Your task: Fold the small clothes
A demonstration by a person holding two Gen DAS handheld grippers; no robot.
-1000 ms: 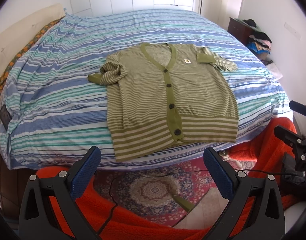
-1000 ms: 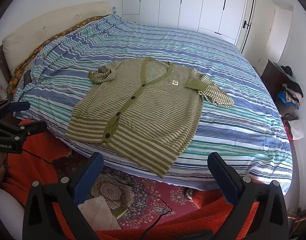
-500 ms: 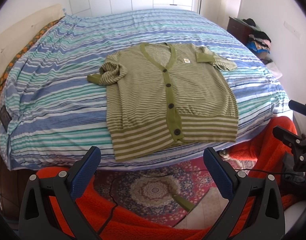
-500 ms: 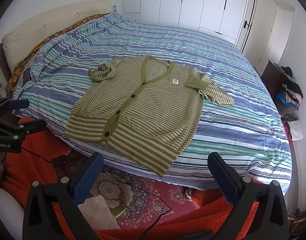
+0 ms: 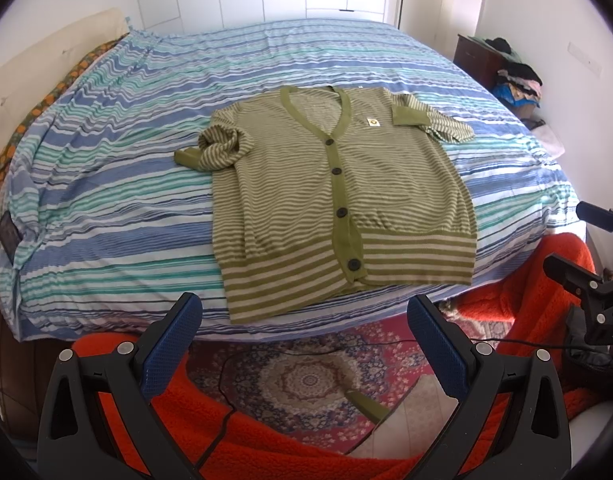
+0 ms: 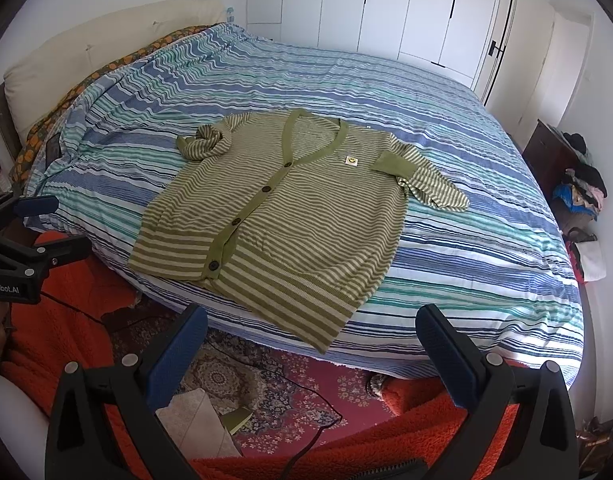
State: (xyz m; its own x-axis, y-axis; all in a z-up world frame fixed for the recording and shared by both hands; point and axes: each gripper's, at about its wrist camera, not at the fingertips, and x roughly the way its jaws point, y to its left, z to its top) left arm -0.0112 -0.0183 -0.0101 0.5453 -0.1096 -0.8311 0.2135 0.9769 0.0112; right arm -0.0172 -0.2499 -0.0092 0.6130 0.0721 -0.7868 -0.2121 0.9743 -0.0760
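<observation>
We hold the left claw (image 5: pixel 304 332) spread wide, nothing between its two blue pads (image 5: pixel 172 344), hanging over the orange blanket (image 5: pixel 274 444) and the patterned rug (image 5: pixel 302 376) short of the bed (image 5: pixel 106 200). Our right claw (image 6: pixel 312 340) is spread just as wide and holds nothing either, also short of the bed's near edge. A black cable (image 6: pixel 306 384) trails across the rug between us and the bed.

On the bed's striped cover lies one green striped cardigan (image 5: pixel 338 196), flat and buttoned, its hem close to the near edge. We count four dark buttons (image 5: pixel 341 212) down its front and one small yellow badge (image 5: pixel 373 121) on the chest. Both sleeves are bunched: one (image 5: pixel 214 150) crumpled beside the cardigan's shoulder, the other (image 5: pixel 438 120) folded on the opposite side.

Beyond the bed, a dark dresser (image 6: pixel 546 160) carries a pile of clothes (image 6: pixel 582 184), and white wardrobe doors (image 6: pixel 386 4) line the far wall.
</observation>
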